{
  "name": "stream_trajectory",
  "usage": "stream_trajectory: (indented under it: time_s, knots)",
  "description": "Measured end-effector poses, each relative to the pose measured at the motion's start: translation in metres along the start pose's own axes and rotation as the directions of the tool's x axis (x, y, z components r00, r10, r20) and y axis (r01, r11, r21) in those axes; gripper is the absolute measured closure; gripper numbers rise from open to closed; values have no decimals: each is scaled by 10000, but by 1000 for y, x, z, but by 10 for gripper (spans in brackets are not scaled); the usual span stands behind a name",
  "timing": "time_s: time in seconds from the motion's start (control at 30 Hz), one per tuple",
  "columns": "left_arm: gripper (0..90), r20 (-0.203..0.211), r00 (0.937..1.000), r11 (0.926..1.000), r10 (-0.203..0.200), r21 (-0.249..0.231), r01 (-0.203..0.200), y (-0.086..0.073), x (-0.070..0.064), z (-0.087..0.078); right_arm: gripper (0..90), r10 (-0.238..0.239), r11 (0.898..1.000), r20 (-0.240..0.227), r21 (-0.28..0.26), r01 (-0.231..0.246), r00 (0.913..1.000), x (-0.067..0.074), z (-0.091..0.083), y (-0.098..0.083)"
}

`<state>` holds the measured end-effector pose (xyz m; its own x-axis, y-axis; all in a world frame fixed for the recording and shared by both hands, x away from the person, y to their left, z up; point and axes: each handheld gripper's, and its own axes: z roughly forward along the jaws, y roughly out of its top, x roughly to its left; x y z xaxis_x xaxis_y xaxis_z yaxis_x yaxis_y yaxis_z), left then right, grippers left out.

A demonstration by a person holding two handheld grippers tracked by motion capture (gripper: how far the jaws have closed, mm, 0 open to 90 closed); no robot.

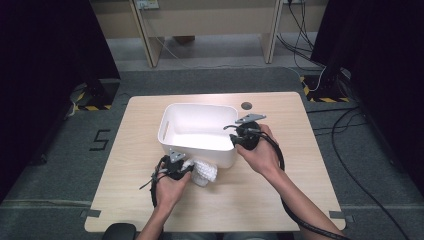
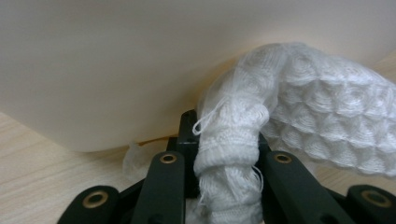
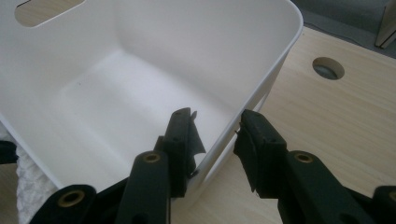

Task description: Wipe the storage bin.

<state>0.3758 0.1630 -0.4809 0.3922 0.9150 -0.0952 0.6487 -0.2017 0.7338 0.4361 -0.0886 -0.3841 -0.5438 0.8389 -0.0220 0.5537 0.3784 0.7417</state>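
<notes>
A white knitted cloth (image 1: 205, 172) lies bunched on the wooden table (image 1: 280, 200), against the near wall of a white plastic bin (image 1: 220, 157). My left gripper (image 1: 189, 169) is shut on one end of the cloth. In the left gripper view, the twisted cloth (image 2: 327, 121) runs out from between the jaws (image 2: 226, 135), with the bin's wall (image 2: 140, 70) close behind. My right gripper (image 1: 234, 136) straddles the bin's right near corner. One jaw is inside and one outside, closed on the wall (image 3: 217, 128). The bin (image 3: 140, 46) holds nothing.
A round cable hole (image 1: 246, 105) sits in the table just behind the bin and shows as a cable hole (image 3: 328, 68) in the right gripper view. A corner of the cloth (image 3: 28, 186) peeks out beside the bin there. Bare tabletop surrounds the bin.
</notes>
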Motion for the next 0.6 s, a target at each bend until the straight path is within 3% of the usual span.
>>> stream_trajectory:
  time_s: [0.6]
  knots:
    - [759,-4,10000,9996,68,269,-67,-2,-2,7,655,-30,10000,-62,3,30,10000,0,-1,0]
